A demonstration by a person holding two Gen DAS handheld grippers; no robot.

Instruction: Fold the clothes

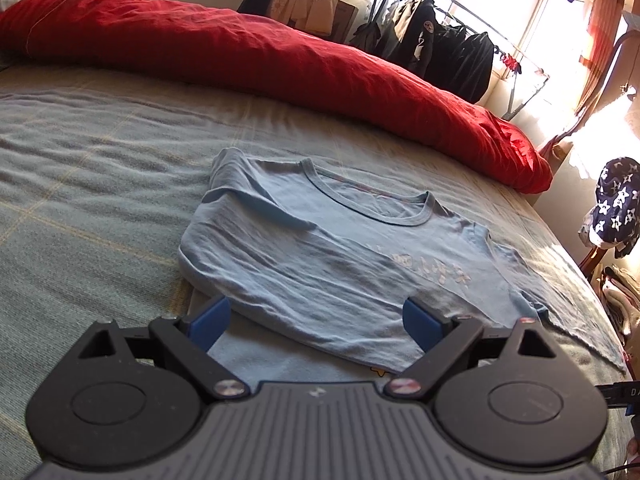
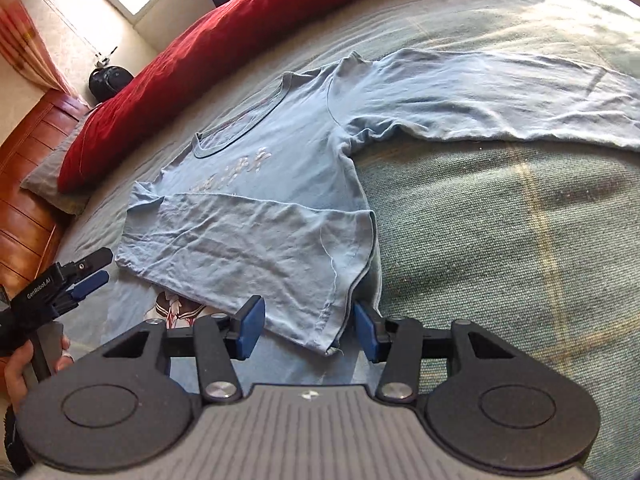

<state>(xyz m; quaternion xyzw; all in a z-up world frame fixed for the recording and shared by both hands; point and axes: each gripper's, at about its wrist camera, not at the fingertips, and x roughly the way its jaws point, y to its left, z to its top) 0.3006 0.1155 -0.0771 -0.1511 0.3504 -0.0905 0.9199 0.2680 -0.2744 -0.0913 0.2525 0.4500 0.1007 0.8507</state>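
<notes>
A light blue long-sleeved shirt (image 1: 320,256) lies face up on the bed, collar away from me. One sleeve is folded across its chest (image 2: 248,240), and the other sleeve (image 2: 500,88) stretches out to the right. My left gripper (image 1: 316,322) stands wide open over the shirt's near edge, pads clear of the cloth. It also shows at the left of the right wrist view as the left gripper (image 2: 86,276), held by a hand (image 2: 20,368). My right gripper (image 2: 309,332) is open, with the folded sleeve's cuff corner (image 2: 328,344) lying between its blue pads, which do not press on it.
A red duvet (image 1: 260,60) is bunched along the far side of the grey-green bedspread (image 2: 500,240). A clothes rack (image 1: 448,48) stands by the window. A star-patterned garment (image 1: 616,200) hangs at the right. A grey pillow (image 2: 52,172) and a wooden headboard (image 2: 28,184) are at the left.
</notes>
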